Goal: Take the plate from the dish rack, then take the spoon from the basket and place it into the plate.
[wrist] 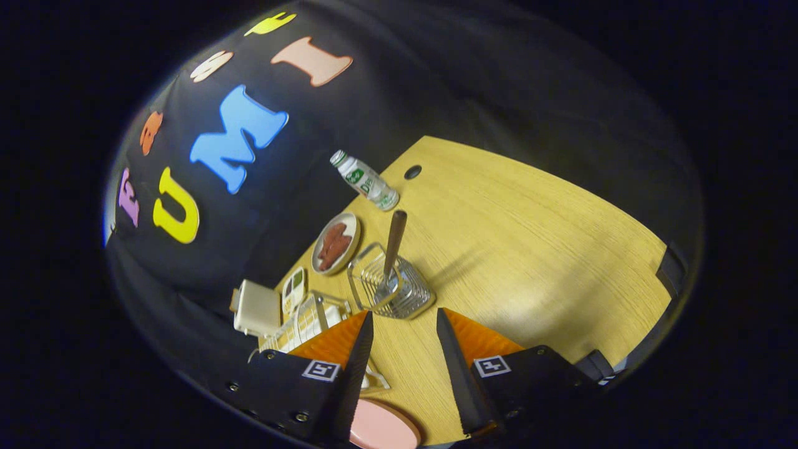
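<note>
While the gripper is hanging with its fingers spread and empty, the pink plate is lying on the table below them, so the spoon step looks to be starting. Just ahead, the spoon is standing in the wire basket; next, closing on its handle.

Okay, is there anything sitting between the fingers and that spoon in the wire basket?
Nothing visible does. The gripper is open and empty, and only bare table lies between its fingers and the basket just ahead. The spoon stands in it, handle up. The dish rack sits off beside the left finger.
</note>
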`<state>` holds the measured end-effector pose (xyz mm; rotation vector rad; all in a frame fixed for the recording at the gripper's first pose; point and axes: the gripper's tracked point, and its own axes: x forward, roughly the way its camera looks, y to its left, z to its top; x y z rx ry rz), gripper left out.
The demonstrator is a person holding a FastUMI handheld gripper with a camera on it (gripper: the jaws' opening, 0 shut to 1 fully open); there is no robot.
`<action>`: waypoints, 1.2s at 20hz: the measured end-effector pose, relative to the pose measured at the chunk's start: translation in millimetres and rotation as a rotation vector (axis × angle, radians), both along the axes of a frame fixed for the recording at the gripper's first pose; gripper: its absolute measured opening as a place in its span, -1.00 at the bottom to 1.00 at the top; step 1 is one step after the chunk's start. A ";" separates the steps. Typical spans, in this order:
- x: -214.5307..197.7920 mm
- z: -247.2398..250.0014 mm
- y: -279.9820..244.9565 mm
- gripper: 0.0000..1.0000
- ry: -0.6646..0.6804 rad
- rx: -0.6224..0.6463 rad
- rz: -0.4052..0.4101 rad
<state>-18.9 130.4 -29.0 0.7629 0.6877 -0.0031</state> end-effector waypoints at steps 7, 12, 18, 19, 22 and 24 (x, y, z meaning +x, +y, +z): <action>59.6 -0.5 -13.0 0.27 -0.047 0.101 -0.165; 86.3 -19.9 -6.2 -0.06 -0.014 0.166 -0.218; 103.8 -29.9 1.3 -0.71 0.004 0.169 -0.247; 105.0 -31.4 3.9 -0.71 0.011 0.174 -0.244; 109.0 -31.3 5.7 -0.71 0.015 0.167 -0.236; 110.7 -26.6 4.3 -0.71 0.006 0.160 -0.230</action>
